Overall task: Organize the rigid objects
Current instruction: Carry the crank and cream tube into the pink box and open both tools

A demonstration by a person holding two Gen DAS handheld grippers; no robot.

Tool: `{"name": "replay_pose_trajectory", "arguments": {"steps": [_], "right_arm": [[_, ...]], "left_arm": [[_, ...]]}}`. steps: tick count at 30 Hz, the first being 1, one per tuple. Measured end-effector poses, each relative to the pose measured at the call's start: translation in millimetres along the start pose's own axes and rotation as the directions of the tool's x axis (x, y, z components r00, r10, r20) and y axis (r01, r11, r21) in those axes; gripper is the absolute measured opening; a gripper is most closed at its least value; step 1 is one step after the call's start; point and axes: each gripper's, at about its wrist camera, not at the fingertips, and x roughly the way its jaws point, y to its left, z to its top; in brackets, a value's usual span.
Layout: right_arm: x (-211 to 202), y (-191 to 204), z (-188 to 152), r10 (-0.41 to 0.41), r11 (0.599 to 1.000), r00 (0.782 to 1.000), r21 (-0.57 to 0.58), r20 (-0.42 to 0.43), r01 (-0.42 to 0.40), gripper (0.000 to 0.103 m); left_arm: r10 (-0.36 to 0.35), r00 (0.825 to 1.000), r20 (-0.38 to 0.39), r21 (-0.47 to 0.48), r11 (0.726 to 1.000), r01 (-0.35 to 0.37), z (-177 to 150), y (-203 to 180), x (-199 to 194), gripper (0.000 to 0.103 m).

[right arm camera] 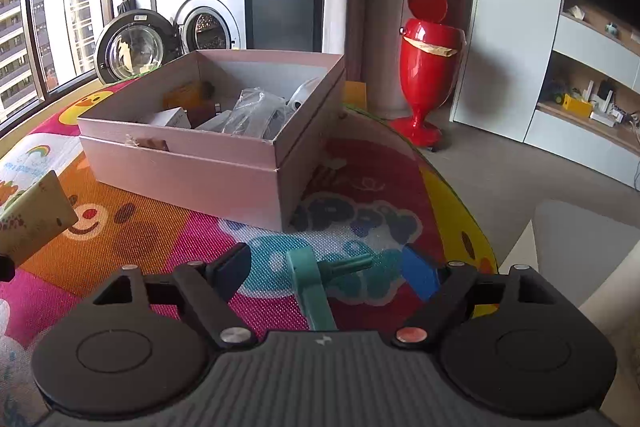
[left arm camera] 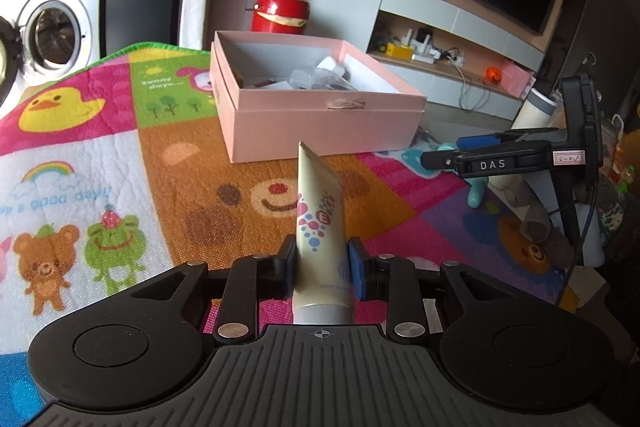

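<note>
Colourful cartoon-print play mat (left arm camera: 120,155) covers the counter. On it at the far side sits the open pink cardboard box (left arm camera: 320,123), already holding wrapped packets and small cartons; judged the collection point for the rigid items.

Left gripper (left arm camera: 322,263), angled down toward the mat: jaws narrow, clamped on a cream plastic tube with coloured dots (left arm camera: 318,227), crimped end pointing at the box, still short of it.

Right gripper (right arm camera: 326,267), also tilted down, low over the mat near the box's right corner: jaws wide, straddling a teal plastic T-shaped handle (right arm camera: 316,287) lying flat, pads not touching it.
</note>
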Motion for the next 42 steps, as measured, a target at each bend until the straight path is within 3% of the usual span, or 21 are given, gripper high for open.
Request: {"name": "replay_pose_trajectory", "arguments": {"steps": [1, 3, 8, 12, 15, 19, 23, 27, 29, 32, 36, 42], "right_arm": [[1.6, -1.9, -0.3, 0.024, 1.0, 1.0, 0.011, -0.016, -0.024, 0.063], [-0.6, -0.4, -0.8, 0.048, 0.999, 0.998, 0.011, -0.031, -0.048, 0.045], [-31.9, 15.0, -0.9, 0.078, 0.997, 0.997, -0.019, 0.004, -0.078, 0.045], [-73.7, 33.3, 11.4, 0.116, 0.991, 0.99, -0.069, 0.083, -0.111, 0.045], [-98.8, 43.6, 34.2, 0.119, 0.99, 0.979, -0.093, 0.165, -0.105, 0.045], [-115.6, 51.2, 81.4, 0.124, 0.99, 0.952, -0.092, 0.279, -0.103, 0.045], [-105.2, 61.2, 124.0, 0.088, 0.994, 0.927, -0.09, 0.365, -0.059, 0.045], [-67.8, 66.0, 142.8, 0.057, 0.997, 0.937, -0.07, 0.344, -0.035, 0.045], [-45.4, 63.8, 147.3, 0.059, 0.998, 0.946, -0.044, 0.318, -0.048, 0.045], [-13.1, 52.0, 149.7, 0.096, 0.993, 0.974, 0.042, 0.204, -0.106, 0.049], [-13.0, 42.3, 128.0, 0.073, 0.989, 0.983, 0.114, 0.17, -0.093, 0.068], [-42.5, 59.8, 73.5, 0.011, 0.998, 0.992, 0.066, 0.124, -0.019, 0.081]], "left_arm": [[-0.001, 1.0, -0.003, -0.001, 1.0, 0.001, -0.8, 0.3, 0.4, 0.03], [-0.003, 1.0, -0.01, -0.003, 1.0, 0.003, -3.4, -1.4, 1.1, 0.03], [-0.027, 0.999, -0.022, 0.022, 0.999, 0.027, -4.3, -8.9, 2.2, 0.03], [-0.052, 0.998, 0.024, 0.033, 0.998, 0.052, 6.3, -13.4, -5.4, 0.03], [-0.068, 0.991, 0.116, 0.053, 0.997, 0.062, 38.1, -14.1, -16.3, 0.03], [-0.05, 0.958, 0.283, 0.065, 0.997, 0.033, 119.6, -10.3, -22.2, 0.03], [-0.048, 0.945, 0.323, 0.049, 0.998, 0.034, 188.4, -2.2, 5.1, 0.03], [0.015, 0.948, 0.317, 0.027, 0.999, -0.025, 219.1, 2.0, 47.7, 0.03], [0.017, 0.966, 0.258, 0.001, 1.0, -0.018, 222.9, 6.7, 72.3, 0.03], [0.007, 0.995, 0.097, -0.031, 1.0, -0.004, 218.4, 16.9, 104.1, 0.03], [0.047, 0.993, 0.107, -0.051, 0.998, -0.042, 194.9, 30.3, 100.4, 0.03], [0.159, 0.976, 0.149, -0.006, 0.987, -0.16, 125.8, 25.4, 40.2, 0.03]]}}
